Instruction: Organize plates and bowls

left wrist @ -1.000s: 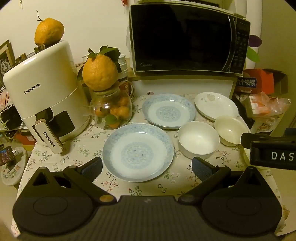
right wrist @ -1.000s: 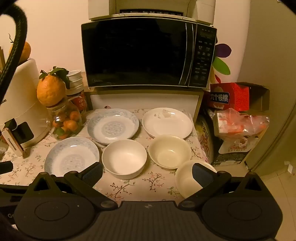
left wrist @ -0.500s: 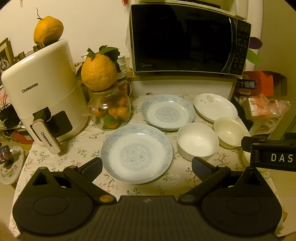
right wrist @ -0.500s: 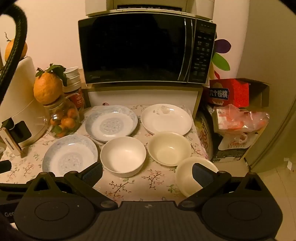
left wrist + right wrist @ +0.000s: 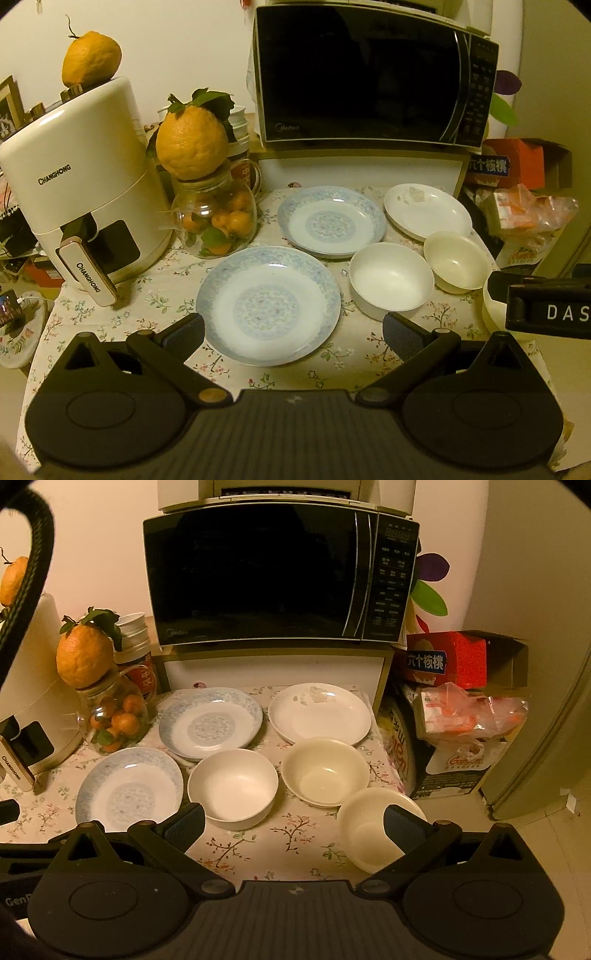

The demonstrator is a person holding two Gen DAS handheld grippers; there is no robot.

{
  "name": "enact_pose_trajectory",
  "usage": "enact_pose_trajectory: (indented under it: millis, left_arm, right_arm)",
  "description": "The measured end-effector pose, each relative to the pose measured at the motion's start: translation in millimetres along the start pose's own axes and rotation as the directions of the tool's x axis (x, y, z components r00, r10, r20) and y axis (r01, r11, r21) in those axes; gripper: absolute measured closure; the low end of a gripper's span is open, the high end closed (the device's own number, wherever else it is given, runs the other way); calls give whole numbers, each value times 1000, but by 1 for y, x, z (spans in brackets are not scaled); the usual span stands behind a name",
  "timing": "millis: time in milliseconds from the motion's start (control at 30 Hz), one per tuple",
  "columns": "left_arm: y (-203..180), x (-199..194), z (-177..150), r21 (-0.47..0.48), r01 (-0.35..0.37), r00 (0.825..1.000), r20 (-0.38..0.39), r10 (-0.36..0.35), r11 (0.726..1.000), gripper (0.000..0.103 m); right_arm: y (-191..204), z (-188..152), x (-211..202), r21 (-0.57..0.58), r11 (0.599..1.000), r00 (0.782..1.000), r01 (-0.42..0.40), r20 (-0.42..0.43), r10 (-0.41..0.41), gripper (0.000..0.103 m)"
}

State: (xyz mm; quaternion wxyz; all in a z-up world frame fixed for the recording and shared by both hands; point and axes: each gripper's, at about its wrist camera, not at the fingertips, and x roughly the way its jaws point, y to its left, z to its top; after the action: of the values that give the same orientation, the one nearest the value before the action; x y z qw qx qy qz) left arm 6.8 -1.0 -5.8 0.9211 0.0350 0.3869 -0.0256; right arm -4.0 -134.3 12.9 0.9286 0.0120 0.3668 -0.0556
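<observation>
On the floral tablecloth lie two blue-patterned plates, a near one (image 5: 267, 304) (image 5: 129, 788) and a far one (image 5: 330, 219) (image 5: 210, 722). A white plate (image 5: 426, 210) (image 5: 319, 714) lies at the back right. A white bowl (image 5: 391, 282) (image 5: 232, 786), a cream bowl (image 5: 456, 260) (image 5: 325, 770) and a third bowl (image 5: 364, 830) at the table's right front edge stand apart. My left gripper (image 5: 293, 330) is open and empty above the near plate. My right gripper (image 5: 293, 821) is open and empty, its right finger over the third bowl.
A microwave (image 5: 373, 74) sits on a shelf at the back. An air fryer (image 5: 79, 184) and a glass jar of oranges (image 5: 214, 218) stand at the left. Boxes and bags (image 5: 461, 701) crowd the right, past the table's edge.
Both grippers have drifted slightly; the dishes sit a little higher in the right wrist view. Nothing on the table has moved.
</observation>
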Motion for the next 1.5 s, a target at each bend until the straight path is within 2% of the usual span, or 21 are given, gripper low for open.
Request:
enact_pose_trajectory:
  millis: [867, 1100, 1333, 1500]
  left_arm:
    - [4, 16, -1, -3, -10, 1000, -8, 10, 1000, 0]
    - [13, 33, -3, -21, -17, 999, -37, 16, 1000, 0]
    - [33, 45, 0, -46, -25, 999, -48, 23, 999, 0]
    - [73, 62, 3, -157, -43, 995, -91, 29, 987, 6]
  right_arm:
    - [5, 0, 16, -38, 999, 999, 37, -24, -38, 2]
    - [10, 0, 27, -51, 998, 998, 44, -40, -46, 2]
    - [21, 2, 47, -60, 998, 997, 20, -78, -25, 2]
    - [26, 4, 63, -16, 999, 993, -44, -113, 41, 4]
